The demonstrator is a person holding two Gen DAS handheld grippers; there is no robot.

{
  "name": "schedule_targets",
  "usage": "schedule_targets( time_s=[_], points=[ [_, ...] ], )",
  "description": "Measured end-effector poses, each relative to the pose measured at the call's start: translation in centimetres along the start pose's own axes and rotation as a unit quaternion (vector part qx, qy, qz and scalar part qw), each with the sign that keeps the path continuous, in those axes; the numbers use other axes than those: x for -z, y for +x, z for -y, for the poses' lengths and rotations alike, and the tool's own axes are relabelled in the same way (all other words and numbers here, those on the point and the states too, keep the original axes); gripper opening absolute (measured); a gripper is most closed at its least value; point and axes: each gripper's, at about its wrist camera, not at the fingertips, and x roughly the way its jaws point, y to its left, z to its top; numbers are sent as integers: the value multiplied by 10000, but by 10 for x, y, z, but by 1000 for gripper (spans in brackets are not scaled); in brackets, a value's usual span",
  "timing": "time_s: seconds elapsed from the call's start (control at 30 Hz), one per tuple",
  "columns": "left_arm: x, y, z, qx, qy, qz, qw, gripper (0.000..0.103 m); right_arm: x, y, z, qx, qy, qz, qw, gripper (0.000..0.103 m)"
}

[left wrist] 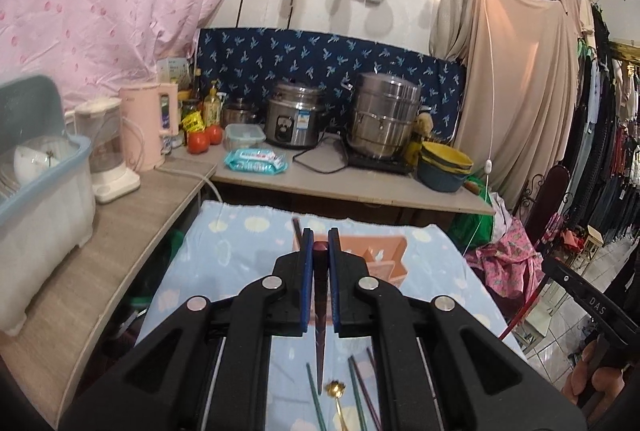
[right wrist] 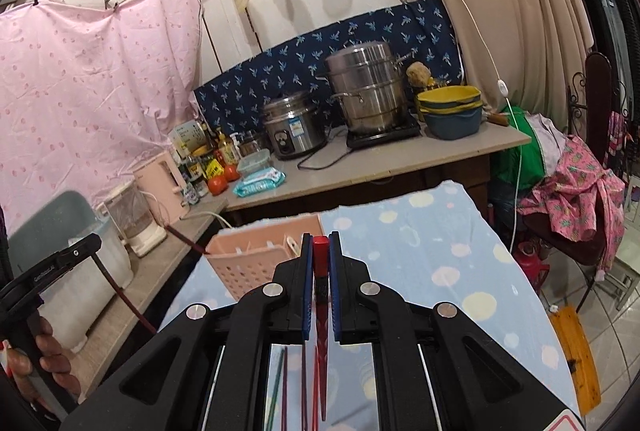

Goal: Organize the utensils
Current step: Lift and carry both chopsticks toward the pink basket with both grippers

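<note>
My left gripper (left wrist: 320, 237) is shut on a dark maroon chopstick (left wrist: 320, 311) that hangs point-down over the blue cloth. The pink utensil basket (left wrist: 384, 259) stands just beyond it, with a dark chopstick (left wrist: 297, 227) leaning in it. My right gripper (right wrist: 320, 241) is shut on a red chopstick (right wrist: 320, 311), also point-down. The pink basket (right wrist: 256, 259) is just ahead and left of it. Loose chopsticks (left wrist: 356, 391) and a gold spoon (left wrist: 336, 391) lie on the cloth below; more chopsticks (right wrist: 282, 383) show in the right wrist view.
A table with a blue patterned cloth (right wrist: 440, 251) holds the basket. Behind is a counter (left wrist: 340, 183) with a rice cooker (left wrist: 294, 121), steamer pot (left wrist: 384, 119), bowls (left wrist: 444, 163), tomatoes and wipes. A dish rack (left wrist: 36, 191), blender and kettle stand on the left shelf.
</note>
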Motion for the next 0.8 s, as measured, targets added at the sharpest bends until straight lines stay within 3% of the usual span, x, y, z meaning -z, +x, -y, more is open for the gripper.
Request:
schedule_targets(
  time_s=[0.5,0.63,0.8],
  points=[
    [-101,31,24,53,135,1065,9942,7,-105,41,-41,-439,-13,1040,9936,7],
    [-113,43,23,5,156,1254,9920,7,-123,60,-48,-616,160,1158,9912,7],
    [-105,74,16,-139,170,1086,9938,7,-121,96,-55,-625,224,1080,9919,7]
  ],
)
